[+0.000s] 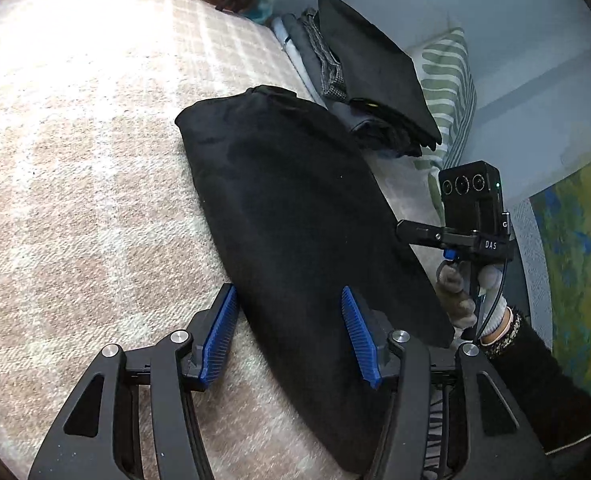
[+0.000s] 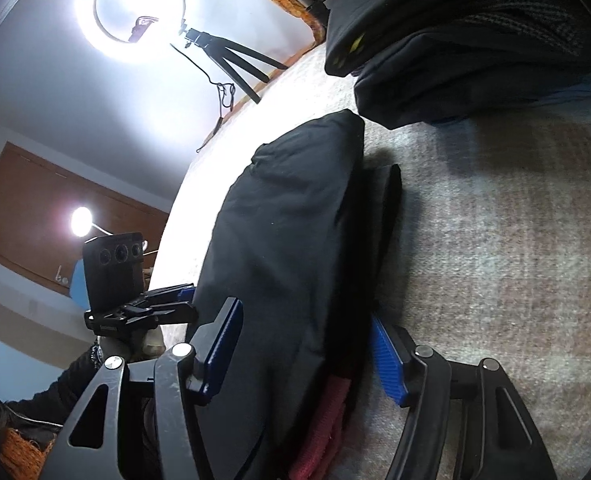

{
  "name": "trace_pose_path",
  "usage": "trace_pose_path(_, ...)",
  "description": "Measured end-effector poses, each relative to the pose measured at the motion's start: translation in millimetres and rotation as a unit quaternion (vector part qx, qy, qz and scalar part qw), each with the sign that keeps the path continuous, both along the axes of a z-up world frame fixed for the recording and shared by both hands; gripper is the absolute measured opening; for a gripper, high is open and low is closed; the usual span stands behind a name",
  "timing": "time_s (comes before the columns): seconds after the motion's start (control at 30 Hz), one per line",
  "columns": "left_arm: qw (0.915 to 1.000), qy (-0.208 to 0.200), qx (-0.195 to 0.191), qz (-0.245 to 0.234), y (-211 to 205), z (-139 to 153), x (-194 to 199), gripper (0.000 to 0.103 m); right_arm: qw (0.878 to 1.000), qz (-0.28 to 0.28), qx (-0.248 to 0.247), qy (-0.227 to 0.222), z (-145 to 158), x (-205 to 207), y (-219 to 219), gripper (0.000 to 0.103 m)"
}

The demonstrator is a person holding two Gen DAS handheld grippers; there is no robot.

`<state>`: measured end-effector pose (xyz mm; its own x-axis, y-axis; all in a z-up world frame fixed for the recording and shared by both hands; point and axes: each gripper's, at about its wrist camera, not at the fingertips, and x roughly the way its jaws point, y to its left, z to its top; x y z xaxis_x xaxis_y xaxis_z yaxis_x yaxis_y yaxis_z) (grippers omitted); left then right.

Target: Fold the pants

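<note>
The left tool stands wide open, its blue pads straddling the near end of the black pants; one pad sits just beside the left edge of the cloth and the other rests over its top, with nothing clenched between them. The right tool is likewise spread, its fingers set either side of the folded bundle at the opposite long edge; whether either pad presses the fabric cannot be told.

The pants lie as a thick, doubled-over oblong on a pale checked blanket, running from near to far. Just beyond their far end is a stack of folded clothes, and a striped cushion lies to its right.

The cloth looks soft, limp and fairly light, likely to sag and slide out of its layers if lifted from one side only. A safer hold would probably pinch all layers together at the near corners, both tools at once, so the fold carries over evenly.
</note>
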<state>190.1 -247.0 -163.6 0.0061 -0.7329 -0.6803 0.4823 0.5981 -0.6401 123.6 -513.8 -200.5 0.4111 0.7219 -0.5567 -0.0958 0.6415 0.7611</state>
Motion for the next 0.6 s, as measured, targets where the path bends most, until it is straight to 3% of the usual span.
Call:
trace_pose_path(0.17,0.9999,-0.013,0.000,0.006,-1,2,-3,0.050,1.000,0.000,0.012,-0.002,-3,1,3,0.056)
trace_pose_path(0.27,0.9998,-0.016,0.003,0.009,-5,1,-2,0.050,1.000,-0.001,0.007,-0.001,-4,1,5,0.047)
trace_pose_path(0.4,0.9997,-0.014,0.009,0.017,-9,0,1,0.038,1.000,-0.010,-0.007,0.002,-4,0,5,0.032)
trace_pose_path(0.6,0.9993,-0.025,0.019,0.022,-16,-2,2,0.029,0.999,-0.023,-0.028,-0.008,2,-3,12,0.026)
